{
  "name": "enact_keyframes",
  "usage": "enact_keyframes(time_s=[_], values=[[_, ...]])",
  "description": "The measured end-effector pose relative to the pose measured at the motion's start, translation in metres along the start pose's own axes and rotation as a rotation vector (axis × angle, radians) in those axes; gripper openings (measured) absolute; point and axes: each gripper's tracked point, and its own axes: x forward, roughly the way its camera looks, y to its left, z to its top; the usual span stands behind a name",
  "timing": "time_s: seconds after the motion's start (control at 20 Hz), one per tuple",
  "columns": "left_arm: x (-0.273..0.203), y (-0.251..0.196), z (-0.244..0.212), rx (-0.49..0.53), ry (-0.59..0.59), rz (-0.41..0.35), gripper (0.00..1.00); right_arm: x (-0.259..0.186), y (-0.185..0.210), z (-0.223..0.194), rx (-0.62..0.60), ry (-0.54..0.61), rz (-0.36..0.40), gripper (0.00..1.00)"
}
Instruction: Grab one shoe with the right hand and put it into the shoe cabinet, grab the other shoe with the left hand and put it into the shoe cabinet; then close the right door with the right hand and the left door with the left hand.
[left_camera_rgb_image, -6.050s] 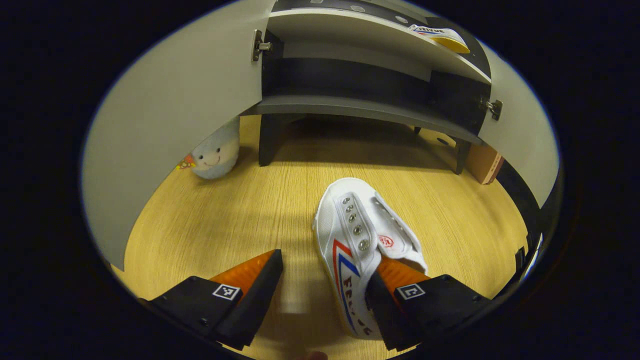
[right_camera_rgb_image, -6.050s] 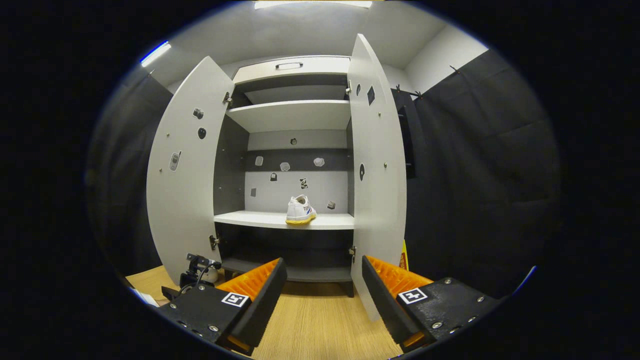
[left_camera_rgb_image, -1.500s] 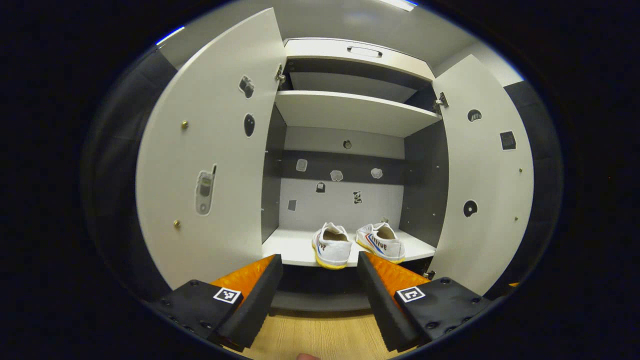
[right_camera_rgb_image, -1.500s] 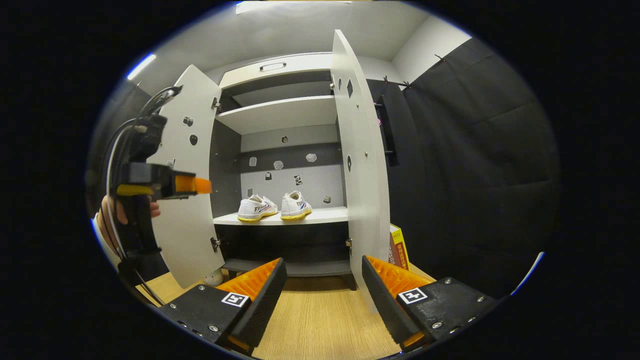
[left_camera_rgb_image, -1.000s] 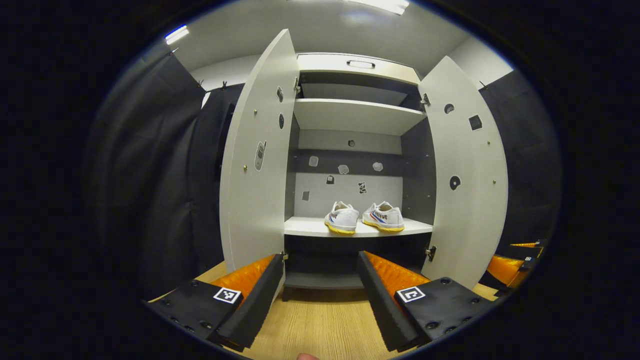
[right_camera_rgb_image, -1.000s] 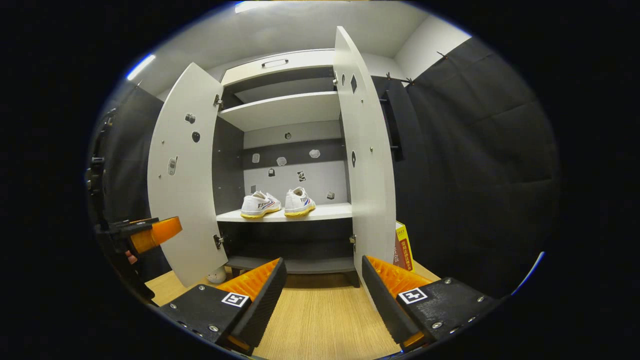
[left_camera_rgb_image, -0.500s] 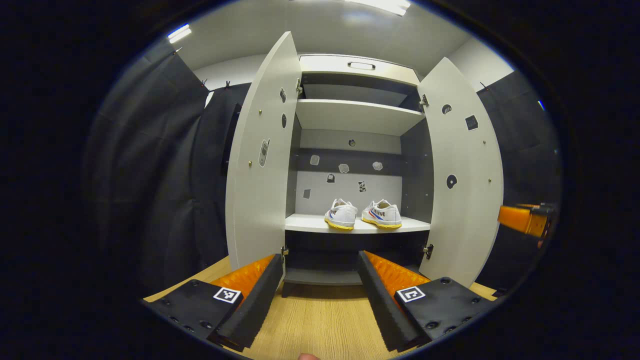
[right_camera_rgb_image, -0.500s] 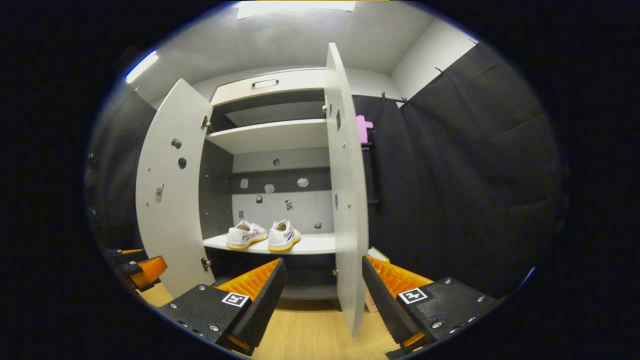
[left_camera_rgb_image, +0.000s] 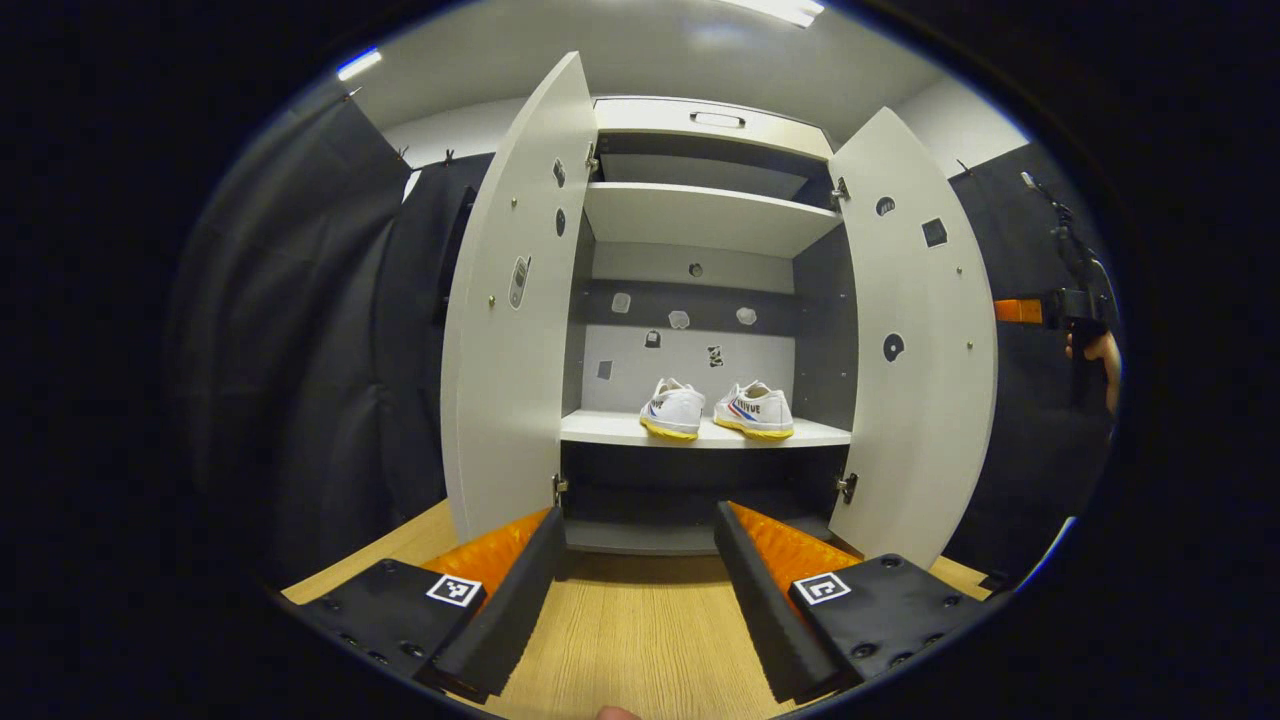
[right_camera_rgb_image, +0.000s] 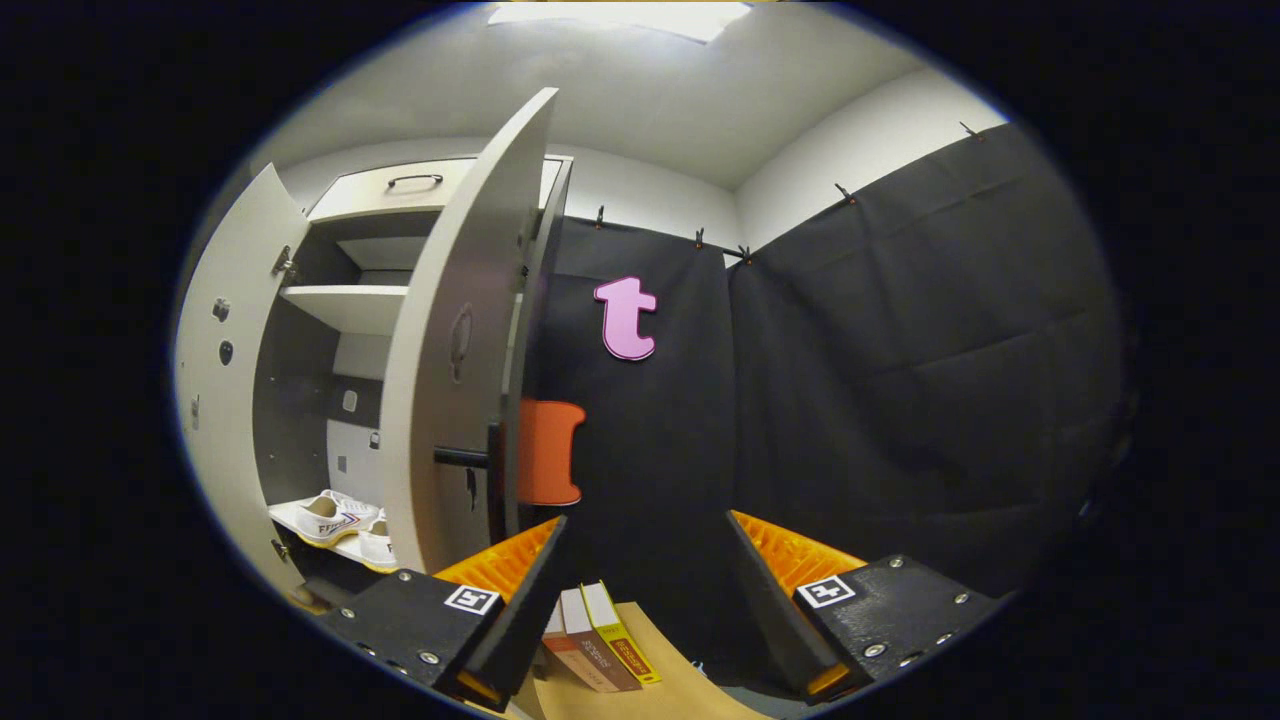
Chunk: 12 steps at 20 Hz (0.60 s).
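Presently, item by item. Shoe cabinet (left_camera_rgb_image: 700, 215): tall, grey-white, both leaves swung wide so the middle shelf stays reachable. Right door (left_camera_rgb_image: 915, 340): open; in the right gripper view its outer face (right_camera_rgb_image: 455, 380) stands close at the left, near a dark handle, which suggests the closing push is being lined up. Left door (left_camera_rgb_image: 515, 320): open, untouched. Floor (left_camera_rgb_image: 630, 640): pale wood. Books (right_camera_rgb_image: 595, 645): stacked low beside the cabinet, clear of the door's swing. Two shoes (left_camera_rgb_image: 715, 410): white, yellow-soled, side by side on the middle shelf, so stowing looks finished. Left gripper (left_camera_rgb_image: 640, 575): fingers spread, holding nothing, facing the cabinet from well back. Right gripper (right_camera_rgb_image: 645, 590): fingers spread, empty, just beside the right door's edge.
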Motion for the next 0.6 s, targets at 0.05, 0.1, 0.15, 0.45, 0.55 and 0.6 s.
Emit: enact_keyframes(time_s=[0.05, 0.1, 0.15, 0.45, 0.55, 0.6], values=[[0.0, 0.001, -0.001, 0.0, 0.002, 0.006, 0.98, 0.005, 0.007, 0.001, 0.009, -0.003, 0.009, 0.92], [-0.001, 0.002, -0.002, -0.001, 0.004, 0.008, 0.97, 0.008, 0.01, 0.003, 0.004, -0.01, 0.009, 0.92], [-0.002, 0.002, -0.004, -0.001, 0.004, 0.01, 0.97, 0.009, 0.007, 0.005, -0.017, -0.021, -0.002, 0.92], [-0.001, 0.0, -0.005, -0.003, 0.006, 0.004, 0.98, 0.006, 0.016, 0.008, -0.013, -0.031, 0.028, 0.89], [0.001, -0.001, -0.003, -0.008, -0.001, -0.002, 0.97, 0.004, 0.022, 0.008, -0.011, -0.028, 0.027, 0.88], [0.001, -0.001, -0.002, -0.008, -0.005, -0.003, 0.97, 0.003, 0.025, 0.009, -0.017, -0.028, 0.024, 0.88]])
